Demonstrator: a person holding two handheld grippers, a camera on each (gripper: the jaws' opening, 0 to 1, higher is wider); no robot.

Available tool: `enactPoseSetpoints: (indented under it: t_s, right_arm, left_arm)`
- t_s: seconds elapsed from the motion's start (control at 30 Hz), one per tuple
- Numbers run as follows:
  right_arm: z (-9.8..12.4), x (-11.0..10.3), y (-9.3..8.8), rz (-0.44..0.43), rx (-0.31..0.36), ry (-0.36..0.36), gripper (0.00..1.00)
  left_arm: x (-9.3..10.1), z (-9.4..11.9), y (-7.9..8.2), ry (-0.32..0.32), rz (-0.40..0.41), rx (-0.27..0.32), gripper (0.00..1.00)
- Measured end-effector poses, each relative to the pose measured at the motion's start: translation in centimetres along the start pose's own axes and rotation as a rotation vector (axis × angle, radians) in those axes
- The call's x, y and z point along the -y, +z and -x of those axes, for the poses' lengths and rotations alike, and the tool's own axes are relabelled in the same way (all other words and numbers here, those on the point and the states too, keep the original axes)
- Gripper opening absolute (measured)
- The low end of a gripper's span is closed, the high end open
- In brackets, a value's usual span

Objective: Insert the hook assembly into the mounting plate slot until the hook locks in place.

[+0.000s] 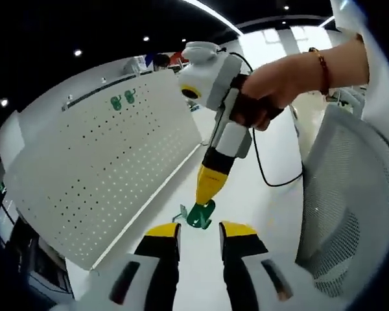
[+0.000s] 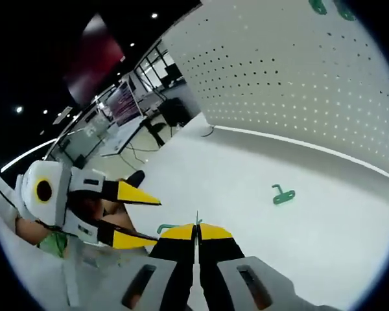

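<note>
Left gripper [image 1: 200, 234]: jaws spread, gap between the yellow tips with nothing in it, over the white tabletop [image 1: 259, 194].

Just ahead of those tips, right gripper [image 1: 205, 195] comes down from above, held by a hand [image 1: 267, 97] with a bead bracelet [image 1: 322, 70]. Its yellow tips are pressed onto a green hook [image 1: 200, 215] sitting at table level. Long axis not clear in this view: the flat green body is under the tips and a thin arm sticks out toward the pegboard side.

Right gripper view: own jaws pinched together [image 2: 196, 232], only a thin green sliver visible at the seam plus a green arm [image 2: 166, 228] poking out to the left of the tips. So it is clamped on the hook. Left gripper [image 2: 140, 220] enters from the left, jaws apart.

This view also has a second green hook [image 2: 283, 194] lying flat on the table [image 2: 246, 168], well apart from both grippers, about midway to the board. Long axis runs roughly across the view, bent end toward the left.

Farther: white pegboard [image 1: 104, 162] standing upright on the table, regular hole grid. Two green hooks [image 1: 122, 99] already hang near its top edge; in the right gripper view the same pair [image 2: 329, 6] is cut by the frame edge.

Left gripper view also shows a black cable [image 1: 262, 168] trailing across the table and a grey mesh chair back [image 1: 343, 207] at the right.

Room behind: dark ceiling with spot and strip lights, desks and office clutter [image 2: 117, 123] beyond the table edge.
</note>
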State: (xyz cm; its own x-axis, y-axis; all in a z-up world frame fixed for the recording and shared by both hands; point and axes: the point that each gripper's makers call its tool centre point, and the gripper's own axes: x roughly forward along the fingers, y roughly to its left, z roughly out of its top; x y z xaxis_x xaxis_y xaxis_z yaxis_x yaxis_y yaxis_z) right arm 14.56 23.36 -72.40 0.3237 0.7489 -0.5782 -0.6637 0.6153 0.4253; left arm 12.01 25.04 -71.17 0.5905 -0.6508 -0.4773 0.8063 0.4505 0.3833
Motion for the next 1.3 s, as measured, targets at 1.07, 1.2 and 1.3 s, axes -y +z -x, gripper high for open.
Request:
enactPoseSetpoints:
  t_s: [1.07,1.2,1.3]
  right_arm:
    - [-0.4,-2.1,-0.9,-0.074,-0.078,0.064,0.0]
    - [-0.5,-2.3,-0.8,-0.044,-0.075,0.076,0.0]
    - [-0.4,-2.5,-0.4,0.002,-0.057,0.081,0.0]
  left_arm:
    - [1.0,-0.5,-1.1,0.0,-0.172,-0.087,0.04]
    - [0.9,-0.4,-1.0,0.012,-0.183,-0.09,0.04]
    - [0.9,-0.3,-0.9,0.016,-0.19,-0.092,0.03]
